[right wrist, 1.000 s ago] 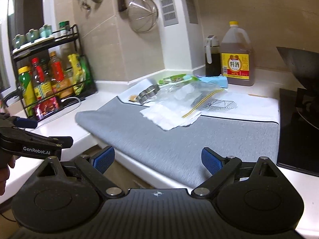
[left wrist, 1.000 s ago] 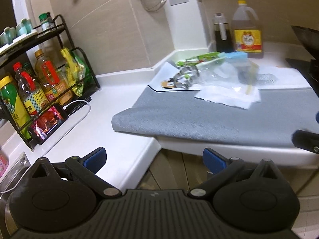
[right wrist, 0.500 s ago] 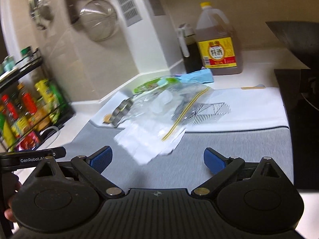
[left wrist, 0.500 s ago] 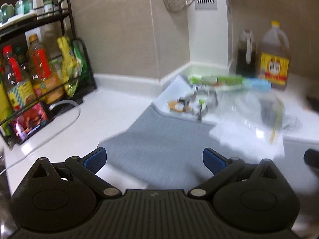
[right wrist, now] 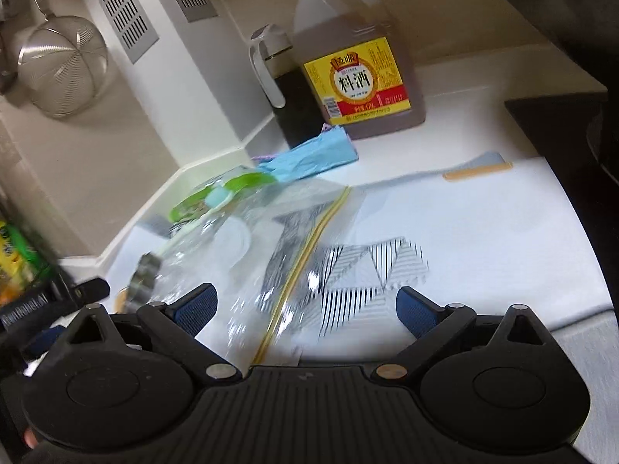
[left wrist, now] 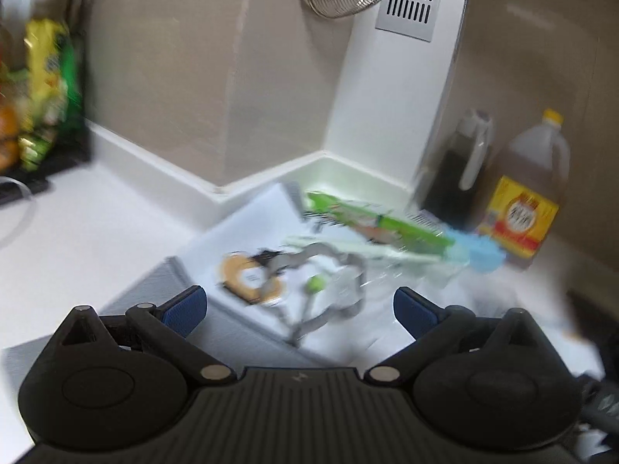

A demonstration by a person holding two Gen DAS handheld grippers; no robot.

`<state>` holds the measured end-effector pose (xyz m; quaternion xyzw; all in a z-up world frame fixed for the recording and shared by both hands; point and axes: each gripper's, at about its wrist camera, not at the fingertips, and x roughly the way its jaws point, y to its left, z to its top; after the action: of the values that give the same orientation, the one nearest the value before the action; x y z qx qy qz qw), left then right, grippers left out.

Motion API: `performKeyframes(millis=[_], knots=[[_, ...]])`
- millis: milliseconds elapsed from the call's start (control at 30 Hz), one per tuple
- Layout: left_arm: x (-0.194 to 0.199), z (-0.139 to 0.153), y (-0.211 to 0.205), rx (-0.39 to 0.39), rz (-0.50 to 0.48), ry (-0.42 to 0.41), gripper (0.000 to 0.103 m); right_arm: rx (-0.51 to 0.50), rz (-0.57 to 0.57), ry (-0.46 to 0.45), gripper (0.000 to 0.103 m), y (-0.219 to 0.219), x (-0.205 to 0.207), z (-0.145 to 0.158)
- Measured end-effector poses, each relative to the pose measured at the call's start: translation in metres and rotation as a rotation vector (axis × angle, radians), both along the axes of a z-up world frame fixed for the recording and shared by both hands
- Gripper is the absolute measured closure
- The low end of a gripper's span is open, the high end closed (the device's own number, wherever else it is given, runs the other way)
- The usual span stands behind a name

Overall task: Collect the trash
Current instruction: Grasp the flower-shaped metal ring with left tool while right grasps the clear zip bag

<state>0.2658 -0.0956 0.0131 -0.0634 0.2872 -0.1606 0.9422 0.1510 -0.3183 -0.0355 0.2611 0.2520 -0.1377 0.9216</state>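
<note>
Both sets of fingers spread wide, empty: left gripper over metal cutter, right gripper over clear zip bag. Trash heaped mid-worktop, likely staged for pickup. Beyond, green wrapper.

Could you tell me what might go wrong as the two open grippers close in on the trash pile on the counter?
1. The clear zip bag is limp and slippery; the right gripper, open just in front of it, may pinch only a fold and lose it.
2. The green wrapper lies close to the big yellow-labelled bottle and the dark dispenser; a sweep there could knock them.
3. The left gripper could snag the metal cutter.
</note>
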Motion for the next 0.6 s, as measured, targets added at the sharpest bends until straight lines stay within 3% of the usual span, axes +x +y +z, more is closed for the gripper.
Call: performKeyframes(millis=[167, 500, 567, 600], knots=[[0.027, -0.006, -0.020, 0.023, -0.027, 0.000, 0.000, 0.015, -0.012, 0.000, 0.000, -0.006, 0.029, -0.002], [0.058, -0.036, -0.028, 0.015, -0.042, 0.131, 0.000, -0.088, 0.010, -0.019, 0.001, 0.007, 0.051, -0.016], [0.058, -0.036, -0.023, 0.001, -0.014, 0.132, 0.008, -0.080, 0.055, -0.045, 0.034, 0.009, 0.050, -0.015], [0.058, -0.036, -0.021, -0.003, -0.002, 0.130, 0.020, -0.055, 0.087, -0.054, 0.062, 0.008, 0.050, -0.015]])
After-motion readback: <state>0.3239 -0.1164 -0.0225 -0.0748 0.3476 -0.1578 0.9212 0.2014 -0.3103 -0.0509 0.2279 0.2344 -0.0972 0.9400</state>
